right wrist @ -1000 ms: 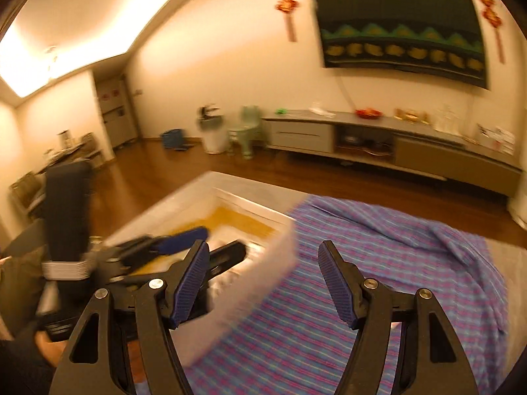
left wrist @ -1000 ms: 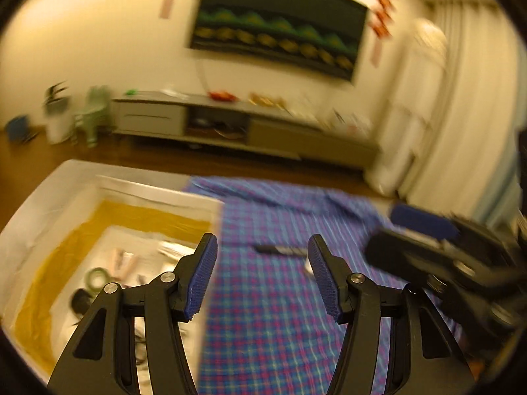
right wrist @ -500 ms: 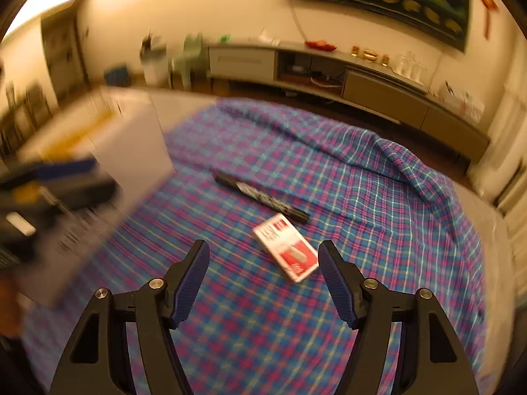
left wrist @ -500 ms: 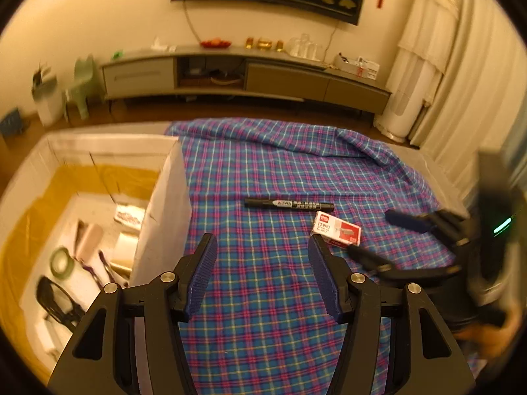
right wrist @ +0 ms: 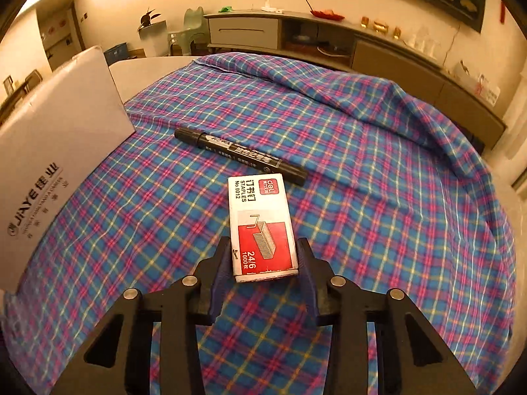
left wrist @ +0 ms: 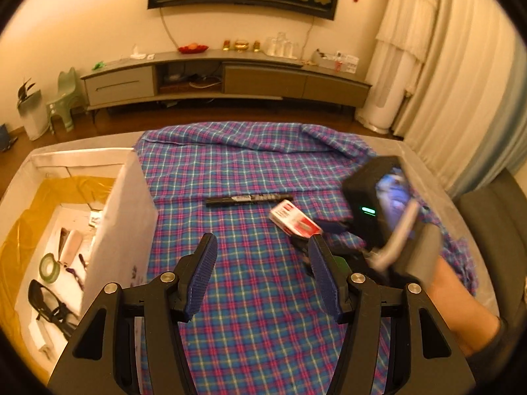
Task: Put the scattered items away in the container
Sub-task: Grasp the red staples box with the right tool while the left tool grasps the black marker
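Note:
A red and white staples box [right wrist: 260, 223] lies on the plaid cloth [right wrist: 362, 164]. My right gripper [right wrist: 263, 256] is closing its jaws, and both pads sit against the sides of the box's near end. A black marker [right wrist: 240, 156] lies just beyond the box. In the left wrist view the same box [left wrist: 293, 222] and marker [left wrist: 248, 199] lie ahead and to the right. My left gripper [left wrist: 263, 273] hangs open over bare cloth with nothing between its fingers. The white container [left wrist: 125, 204] stands at the left, holding glasses [left wrist: 49, 302], a tape roll [left wrist: 49, 266] and other small things.
The container's printed side wall [right wrist: 49, 138] rises at the left of the right wrist view. A person's forearm [left wrist: 461, 296] comes in from the right. The cloth bunches into folds [right wrist: 411, 105] at the far right. A low TV cabinet [left wrist: 230, 79] lines the far wall.
Both grippers tipped down from the room toward the table. The right gripper dropped onto the staples box and its jaws narrowed around it. The left gripper stayed open and drifted forward over the cloth.

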Motion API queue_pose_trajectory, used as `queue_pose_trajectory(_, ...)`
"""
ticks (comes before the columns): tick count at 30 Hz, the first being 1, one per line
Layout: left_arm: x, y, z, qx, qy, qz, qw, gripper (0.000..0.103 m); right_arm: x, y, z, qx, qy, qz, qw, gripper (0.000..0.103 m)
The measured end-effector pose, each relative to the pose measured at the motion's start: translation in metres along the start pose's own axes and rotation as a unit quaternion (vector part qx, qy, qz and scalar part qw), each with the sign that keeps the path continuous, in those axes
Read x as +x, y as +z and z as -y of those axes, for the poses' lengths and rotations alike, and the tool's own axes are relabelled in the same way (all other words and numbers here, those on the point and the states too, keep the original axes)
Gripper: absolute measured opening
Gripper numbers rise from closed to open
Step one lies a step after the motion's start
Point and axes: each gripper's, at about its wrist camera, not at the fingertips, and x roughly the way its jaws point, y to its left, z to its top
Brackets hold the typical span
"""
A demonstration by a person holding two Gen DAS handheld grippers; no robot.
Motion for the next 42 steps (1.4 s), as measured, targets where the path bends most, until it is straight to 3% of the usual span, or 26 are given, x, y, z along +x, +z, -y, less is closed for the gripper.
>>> queue_pose_trajectory(3, 0.023, 0.014, 0.004, 0.006, -0.002, -0.006, 1.0, 0.061, -0.013, -0.004, 0.016, 0.026, 0.013, 0.001, 1.0, 0.04)
queue_pose_trajectory(6, 0.064, 0.026, 0.015, 0.058, 0.023, -0.02, 0.9978, 0.061, -0.032, -0.01, 0.041, 0.071, 0.03, 0.013, 0.997, 0.04)
queue_pose_trajectory(11, 0.151, 0.025, 0.031, 0.163, 0.077, -0.098, 0.9787, 0.061, -0.057, -0.023, 0.08, 0.148, 0.072, 0.028, 0.986, 0.04)
queue_pose_trajectory(13, 0.171, 0.025, 0.034, 0.197, 0.112, -0.102, 0.9687, 0.061, -0.063, -0.025, 0.087, 0.157, 0.081, 0.033, 0.984, 0.04)
queue_pose_trajectory(15, 0.18, 0.026, 0.034, 0.208, 0.126, -0.093, 0.9653, 0.061, -0.067, -0.026, 0.089, 0.154, 0.087, 0.036, 0.984, 0.04)
queue_pose_trajectory(19, 0.186, 0.031, 0.025, 0.191, 0.108, -0.088, 0.9717, 0.059, -0.068, -0.026, 0.092, 0.152, 0.099, 0.036, 0.983, 0.04)
queue_pose_trajectory(23, 0.188, 0.036, 0.016, 0.161, 0.106, -0.1, 0.9763, 0.021, -0.061, -0.024, 0.092, 0.152, 0.104, 0.033, 0.982, 0.04)
queue_pose_trajectory(25, 0.187, 0.039, 0.009, 0.126, 0.085, -0.111, 0.9821, 0.013, -0.057, -0.024, 0.09, 0.152, 0.106, 0.032, 0.982, 0.04)
queue_pose_trajectory(33, 0.183, 0.037, -0.002, 0.074, 0.047, -0.124, 0.9884, 0.013, -0.059, -0.021, 0.08, 0.146, 0.11, 0.034, 0.983, 0.04)
queue_pose_trajectory(42, 0.143, 0.03, 0.005, 0.035, 0.048, -0.082, 0.9948, 0.013, -0.058, -0.019, 0.074, 0.143, 0.104, 0.031, 0.984, 0.04)
